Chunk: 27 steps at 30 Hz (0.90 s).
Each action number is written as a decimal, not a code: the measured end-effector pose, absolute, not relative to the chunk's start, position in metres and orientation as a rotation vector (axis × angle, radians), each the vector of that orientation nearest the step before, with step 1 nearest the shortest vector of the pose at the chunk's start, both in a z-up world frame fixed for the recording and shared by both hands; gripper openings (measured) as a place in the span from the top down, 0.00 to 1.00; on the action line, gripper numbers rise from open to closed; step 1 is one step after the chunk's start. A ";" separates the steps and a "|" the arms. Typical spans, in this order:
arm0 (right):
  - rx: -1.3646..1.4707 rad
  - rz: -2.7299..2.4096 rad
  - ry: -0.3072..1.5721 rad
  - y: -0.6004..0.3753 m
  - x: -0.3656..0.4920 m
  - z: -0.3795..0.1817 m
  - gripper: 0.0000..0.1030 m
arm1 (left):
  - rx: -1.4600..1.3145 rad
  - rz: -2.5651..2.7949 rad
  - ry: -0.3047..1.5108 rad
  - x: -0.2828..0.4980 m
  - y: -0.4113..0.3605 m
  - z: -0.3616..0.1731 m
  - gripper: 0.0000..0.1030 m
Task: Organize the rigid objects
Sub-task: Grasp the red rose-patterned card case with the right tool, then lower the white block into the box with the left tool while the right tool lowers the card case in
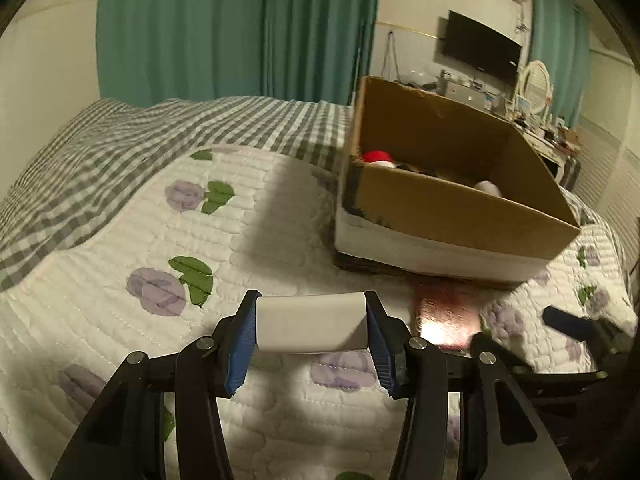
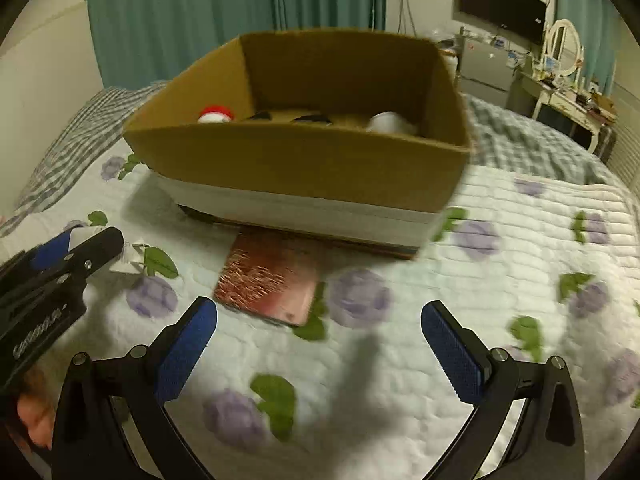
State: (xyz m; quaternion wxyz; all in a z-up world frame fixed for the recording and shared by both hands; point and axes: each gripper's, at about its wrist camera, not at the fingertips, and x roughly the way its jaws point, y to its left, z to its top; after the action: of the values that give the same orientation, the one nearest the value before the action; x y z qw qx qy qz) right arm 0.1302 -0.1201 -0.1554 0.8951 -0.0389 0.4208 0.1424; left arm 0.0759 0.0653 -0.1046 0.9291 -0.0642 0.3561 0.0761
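Note:
My left gripper point(image 1: 311, 322) is shut on a white block point(image 1: 312, 326), held above the flowered quilt. It also shows at the left of the right wrist view point(image 2: 76, 244). My right gripper point(image 2: 320, 320) is open and empty over the quilt, just short of a shiny reddish flat box point(image 2: 268, 278) that lies on the bed against the front of a cardboard box point(image 2: 304, 160). The cardboard box point(image 1: 452, 204) holds a red-and-white object point(image 2: 216, 114), a white object point(image 2: 390, 122) and dark items. The reddish box point(image 1: 444, 316) lies right of my left gripper.
The bed has a white quilt point(image 2: 500, 264) with purple flowers and a grey checked blanket point(image 1: 120, 148) behind. A small white folded object point(image 2: 130, 260) lies by the left gripper. Teal curtains, a wall television and a cluttered dresser point(image 2: 568, 92) stand beyond the bed.

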 end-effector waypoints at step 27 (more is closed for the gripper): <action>-0.145 0.348 0.893 -0.100 0.117 -0.171 0.28 | -0.138 0.108 0.815 0.062 0.057 -0.103 0.51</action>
State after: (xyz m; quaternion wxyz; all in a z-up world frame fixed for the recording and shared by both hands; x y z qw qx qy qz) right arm 0.1169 -0.1003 -0.1708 0.8848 -0.0699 0.4292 0.1673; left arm 0.0619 0.0567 -0.1029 0.9143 -0.0668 0.3960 0.0522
